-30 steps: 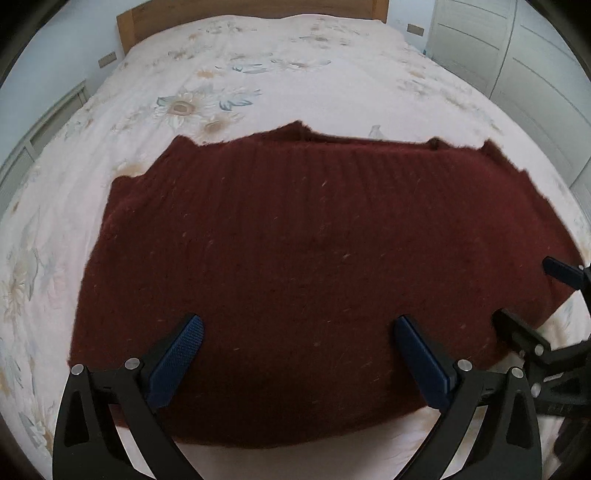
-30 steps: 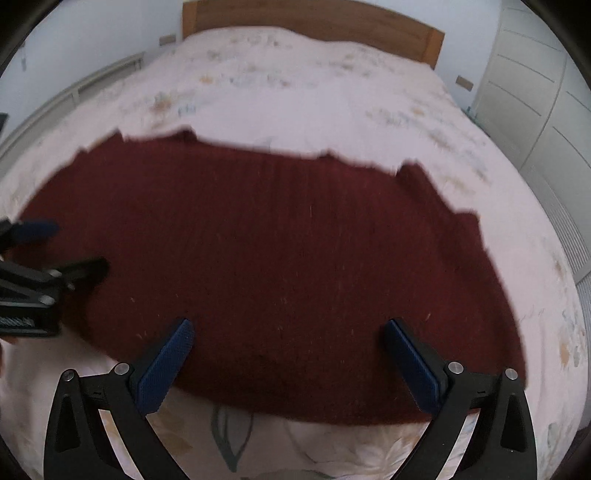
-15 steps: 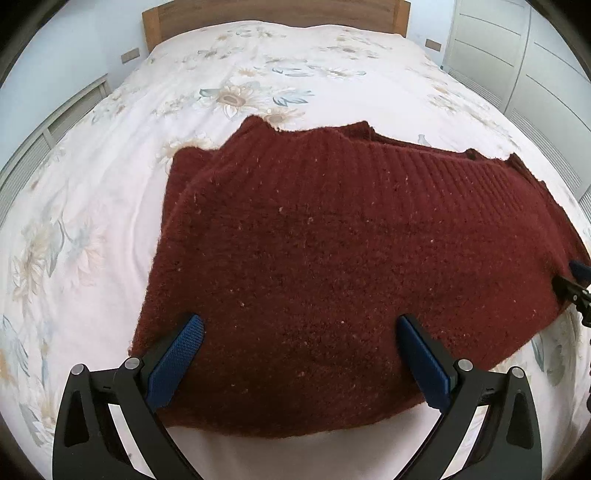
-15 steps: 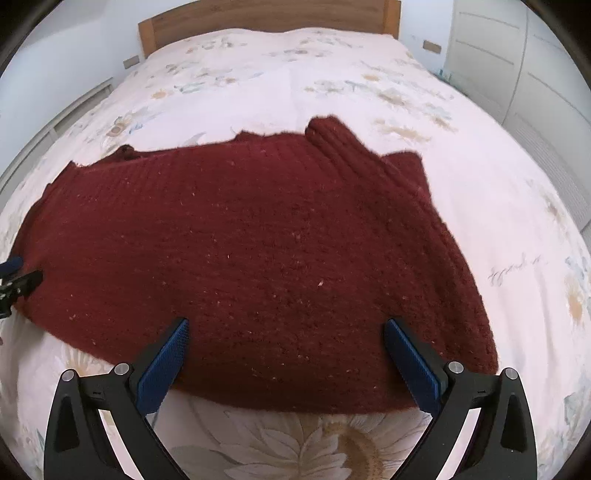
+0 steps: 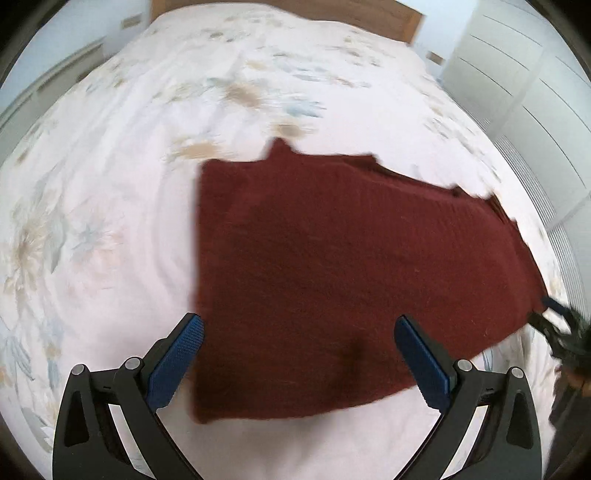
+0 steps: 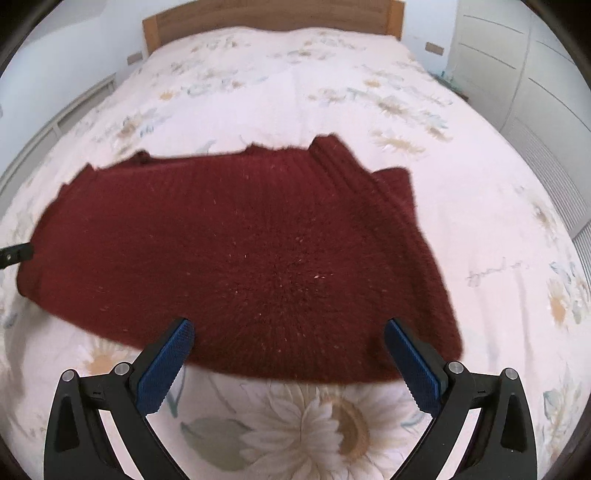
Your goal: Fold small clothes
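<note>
A dark red knitted sweater (image 5: 351, 266) lies folded flat on the bed, with a ribbed band along its right side in the right wrist view (image 6: 243, 251). My left gripper (image 5: 295, 328) hovers open over the sweater's near left edge, nothing between its blue pads. My right gripper (image 6: 288, 332) is open above the sweater's near right edge, also empty. The right gripper's tip (image 5: 554, 325) shows at the sweater's right corner in the left wrist view. The left gripper's tip (image 6: 14, 253) shows at the left edge of the right wrist view. The left wrist view is motion-blurred.
The bed carries a white cover with a flower print (image 6: 317, 424). A wooden headboard (image 6: 266, 14) stands at the far end. White wardrobe doors (image 5: 535, 92) run along the right. A low white unit (image 6: 55, 122) lines the left wall.
Both grippers have pulled back and apart from the sweater, staying open. The left view has swung left, so the sweater's left edge and more bare cover now show.
</note>
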Demonstrator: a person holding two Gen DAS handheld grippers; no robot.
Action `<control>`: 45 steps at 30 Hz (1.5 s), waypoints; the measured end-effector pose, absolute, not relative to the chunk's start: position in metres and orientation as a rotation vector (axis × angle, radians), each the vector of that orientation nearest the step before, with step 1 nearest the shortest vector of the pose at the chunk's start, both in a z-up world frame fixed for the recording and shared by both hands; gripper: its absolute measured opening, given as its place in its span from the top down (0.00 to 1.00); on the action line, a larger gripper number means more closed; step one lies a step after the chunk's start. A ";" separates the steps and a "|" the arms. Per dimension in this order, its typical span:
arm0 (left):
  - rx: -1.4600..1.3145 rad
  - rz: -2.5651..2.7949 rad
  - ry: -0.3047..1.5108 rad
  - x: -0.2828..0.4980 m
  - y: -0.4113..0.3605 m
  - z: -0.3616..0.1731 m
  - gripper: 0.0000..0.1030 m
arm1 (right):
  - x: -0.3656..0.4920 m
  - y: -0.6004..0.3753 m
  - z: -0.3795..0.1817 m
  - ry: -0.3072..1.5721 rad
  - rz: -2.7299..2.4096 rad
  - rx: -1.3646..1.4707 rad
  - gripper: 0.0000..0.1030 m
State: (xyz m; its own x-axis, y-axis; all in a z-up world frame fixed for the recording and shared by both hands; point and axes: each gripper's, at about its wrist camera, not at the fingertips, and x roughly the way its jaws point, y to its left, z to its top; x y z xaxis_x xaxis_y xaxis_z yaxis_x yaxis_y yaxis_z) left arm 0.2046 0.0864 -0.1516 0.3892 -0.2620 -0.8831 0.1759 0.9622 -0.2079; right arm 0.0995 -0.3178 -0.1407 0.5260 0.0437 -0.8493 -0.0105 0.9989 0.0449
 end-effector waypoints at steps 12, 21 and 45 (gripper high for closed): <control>-0.268 -0.192 1.309 0.248 0.126 -0.204 0.01 | 0.068 -0.352 -0.142 1.053 -0.033 0.095 0.00; -0.260 -0.317 1.355 0.238 0.099 -0.202 0.34 | 0.061 -0.369 -0.148 1.066 -0.051 0.149 0.00; -0.170 -0.663 1.248 0.230 -0.105 -0.043 0.75 | 0.049 -0.444 -0.100 0.952 -0.106 0.245 0.00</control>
